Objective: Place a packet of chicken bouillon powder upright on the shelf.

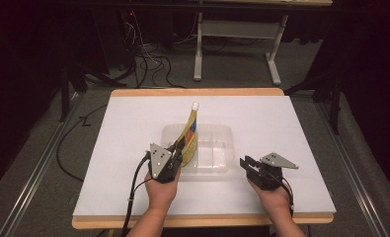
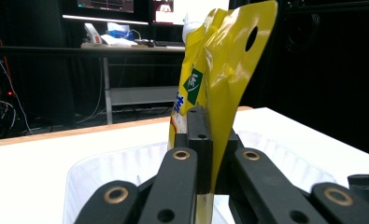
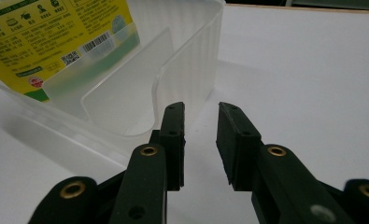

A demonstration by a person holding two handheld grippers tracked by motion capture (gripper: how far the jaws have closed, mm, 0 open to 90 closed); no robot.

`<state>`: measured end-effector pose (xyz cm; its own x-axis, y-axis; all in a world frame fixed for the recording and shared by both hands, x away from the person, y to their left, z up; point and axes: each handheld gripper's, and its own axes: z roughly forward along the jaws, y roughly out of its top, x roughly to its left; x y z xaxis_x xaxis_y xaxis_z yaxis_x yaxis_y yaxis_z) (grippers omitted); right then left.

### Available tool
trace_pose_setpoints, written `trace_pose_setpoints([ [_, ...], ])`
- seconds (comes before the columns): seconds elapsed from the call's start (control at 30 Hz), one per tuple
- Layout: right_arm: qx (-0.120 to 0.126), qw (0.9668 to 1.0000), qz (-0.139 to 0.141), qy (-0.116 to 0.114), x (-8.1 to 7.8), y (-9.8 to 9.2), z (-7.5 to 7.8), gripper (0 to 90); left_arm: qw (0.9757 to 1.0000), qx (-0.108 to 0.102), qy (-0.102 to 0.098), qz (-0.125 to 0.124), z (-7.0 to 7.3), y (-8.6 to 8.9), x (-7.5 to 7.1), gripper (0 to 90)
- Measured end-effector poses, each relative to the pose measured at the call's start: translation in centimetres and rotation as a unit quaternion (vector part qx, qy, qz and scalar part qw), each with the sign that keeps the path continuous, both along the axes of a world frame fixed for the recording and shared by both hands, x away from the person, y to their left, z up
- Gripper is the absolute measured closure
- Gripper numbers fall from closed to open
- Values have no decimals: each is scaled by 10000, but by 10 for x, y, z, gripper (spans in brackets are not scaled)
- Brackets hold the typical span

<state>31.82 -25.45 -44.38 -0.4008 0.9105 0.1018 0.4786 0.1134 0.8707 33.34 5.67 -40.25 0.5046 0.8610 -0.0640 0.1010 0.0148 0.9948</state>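
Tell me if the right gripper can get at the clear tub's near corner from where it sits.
Probably yes. The right gripper is open and empty, with the tub corner just ahead of its jaws and bare table beside it.

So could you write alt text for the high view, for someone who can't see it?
Seen from above, a person's left hand-held gripper pinches a yellow spouted pouch upright in a clear plastic tub on a white table. The right hand-held gripper rests open just right of the tub.
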Motion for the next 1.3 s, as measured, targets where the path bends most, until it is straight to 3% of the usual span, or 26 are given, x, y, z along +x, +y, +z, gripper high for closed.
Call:
trace_pose_setpoints([
  [0.67,-24,10000,16,13,0,1,-1,733,10000,28,17,-60,-3,5,2,889],
  [0.83,-25,10000,22,18,0,0,-1,733,9999,129,28,-70,-1,4,2,874],
  [1.3,-56,10000,39,9,0,0,-1,731,9994,211,131,-253,2,3,6,719],
])
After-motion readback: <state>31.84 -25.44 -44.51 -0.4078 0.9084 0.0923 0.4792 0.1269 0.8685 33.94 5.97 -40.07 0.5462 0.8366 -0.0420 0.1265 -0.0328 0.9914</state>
